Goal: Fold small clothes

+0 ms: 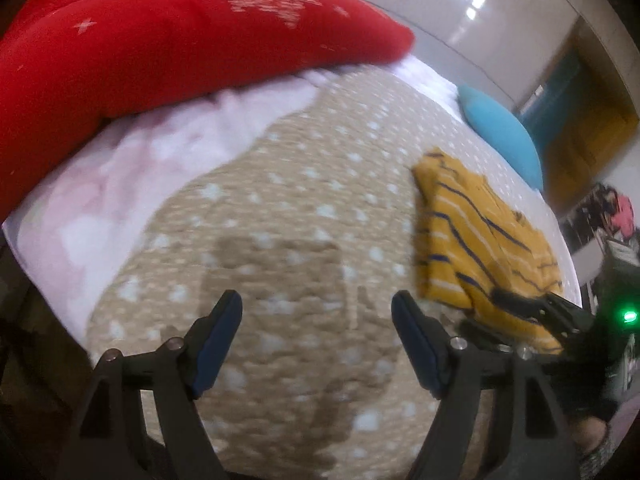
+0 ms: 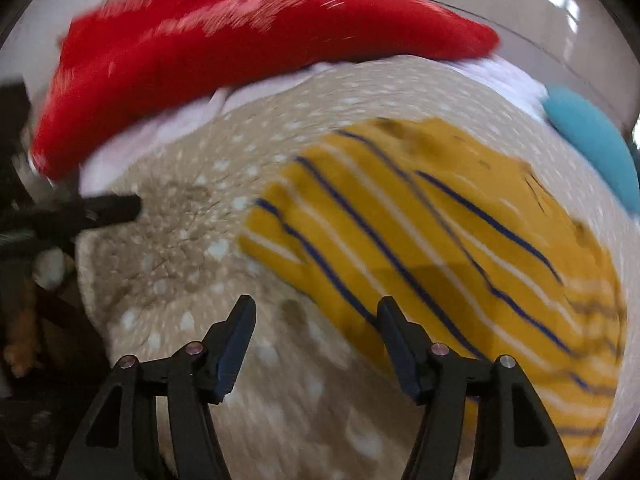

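Observation:
A yellow garment [image 2: 460, 240] with dark blue and white stripes lies folded on the beige dotted bed cover [image 2: 168, 248]. My right gripper [image 2: 317, 304] hangs open above the garment's near left edge, nothing between its pads. In the left wrist view the garment [image 1: 472, 240] is off to the right, and the right gripper's black fingers [image 1: 520, 304] reach over its near corner. My left gripper [image 1: 317, 300] stands open over bare cover [image 1: 280, 220], left of the garment and apart from it. Its finger [image 2: 116, 206] shows at the left edge of the right wrist view.
A big red pillow [image 1: 160, 48] lies along the far side of the bed on a pale pink blanket [image 1: 120, 184]. A light blue cushion [image 1: 500, 132] sits at the far right. Beyond it are a white wall and a wooden door [image 1: 592, 128].

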Tool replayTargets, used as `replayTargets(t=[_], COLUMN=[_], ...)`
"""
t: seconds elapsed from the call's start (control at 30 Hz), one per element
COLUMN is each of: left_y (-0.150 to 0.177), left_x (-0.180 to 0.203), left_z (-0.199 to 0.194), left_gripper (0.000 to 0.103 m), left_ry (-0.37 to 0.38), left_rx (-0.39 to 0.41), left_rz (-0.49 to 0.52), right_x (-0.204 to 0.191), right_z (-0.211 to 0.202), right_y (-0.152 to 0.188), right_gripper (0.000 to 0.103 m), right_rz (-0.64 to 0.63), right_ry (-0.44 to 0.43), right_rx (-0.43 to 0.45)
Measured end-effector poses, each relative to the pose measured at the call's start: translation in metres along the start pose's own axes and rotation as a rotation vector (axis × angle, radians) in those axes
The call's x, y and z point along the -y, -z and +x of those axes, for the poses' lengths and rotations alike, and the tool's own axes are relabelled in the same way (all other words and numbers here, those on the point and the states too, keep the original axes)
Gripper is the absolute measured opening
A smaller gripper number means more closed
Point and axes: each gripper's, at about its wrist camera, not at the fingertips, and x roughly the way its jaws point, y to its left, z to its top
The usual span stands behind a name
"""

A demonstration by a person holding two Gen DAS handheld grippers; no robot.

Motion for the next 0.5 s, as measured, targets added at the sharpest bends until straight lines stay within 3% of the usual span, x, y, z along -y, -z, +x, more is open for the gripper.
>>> replayTargets(t=[0.1,0.23,0.3,0.37,0.5], left_y=[-0.001,-0.001,0.000,0.001,-0.001], left_x=[-0.017,-0.030,-0.028,-0.023,-0.006], left_z=[0.000,0.000,-0.001,-0.004,-0.013], left_gripper=[0.077,0.077,0.077,0.077,0.077], left_ry=[-0.003,0.001,-0.002,-0.005,-0.004], left_rx=[0.005,0.000,-0.002,0.003,0.015], left_rz=[-0.039,-0.073,-0.070,-0.057,-0.023], right_x=[-0.026,-0.033,-0.034,-0.031,-0.017], right_z=[0.029,0.051,0.062,0.066,0.049], right_y=[-0.017,-0.039,-0.048,-0.052,-0.061], right_gripper=[0.068,0.066,0.055,0.015,0.008], right_rz=[-0.070,-0.067,-0.063,-0.039,0.055], right_ry=[0.104,0.205,0.258,0.255,0.165], right_rx=[-0.007,-0.002,0.001,-0.010,0.036])
